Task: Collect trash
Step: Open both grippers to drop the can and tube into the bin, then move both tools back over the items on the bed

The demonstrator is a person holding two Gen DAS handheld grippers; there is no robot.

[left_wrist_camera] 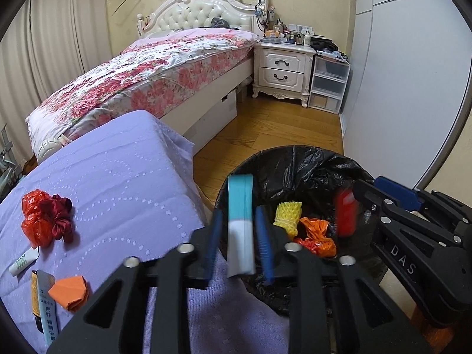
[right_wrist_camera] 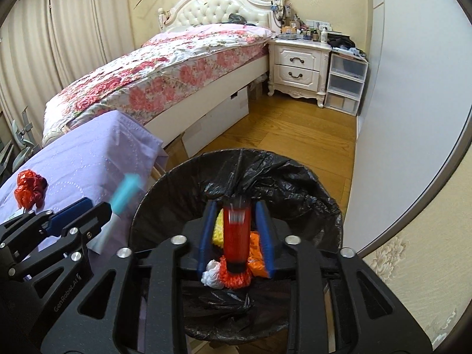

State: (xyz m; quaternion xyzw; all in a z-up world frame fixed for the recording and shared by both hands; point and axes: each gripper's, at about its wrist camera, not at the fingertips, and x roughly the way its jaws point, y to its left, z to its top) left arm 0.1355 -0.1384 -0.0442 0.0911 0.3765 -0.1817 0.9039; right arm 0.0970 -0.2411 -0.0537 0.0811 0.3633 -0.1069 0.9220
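My left gripper (left_wrist_camera: 239,227) is open; a blurred teal and white tube (left_wrist_camera: 240,221) sits between its blue fingers without touching them, at the near rim of the black-lined trash bin (left_wrist_camera: 298,162). My right gripper (right_wrist_camera: 237,230) is open over the bin (right_wrist_camera: 183,174); a blurred red tube (right_wrist_camera: 236,230) sits loose between its fingers. The bin holds yellow foam netting (left_wrist_camera: 287,216), orange plastic (left_wrist_camera: 317,233) and a white wad (right_wrist_camera: 211,277). On the purple cloth table (left_wrist_camera: 118,171) lie a red plastic wad (left_wrist_camera: 44,221), an orange paper piece (left_wrist_camera: 69,293), a white-green tube (left_wrist_camera: 23,261) and a printed packet (left_wrist_camera: 45,309).
A bed with a floral cover (left_wrist_camera: 141,73) stands behind the table. A white nightstand (left_wrist_camera: 283,69) and clear plastic drawers (left_wrist_camera: 329,84) stand at the far wall. A white wardrobe door (left_wrist_camera: 413,73) runs along the right. Wood floor (left_wrist_camera: 265,126) lies between.
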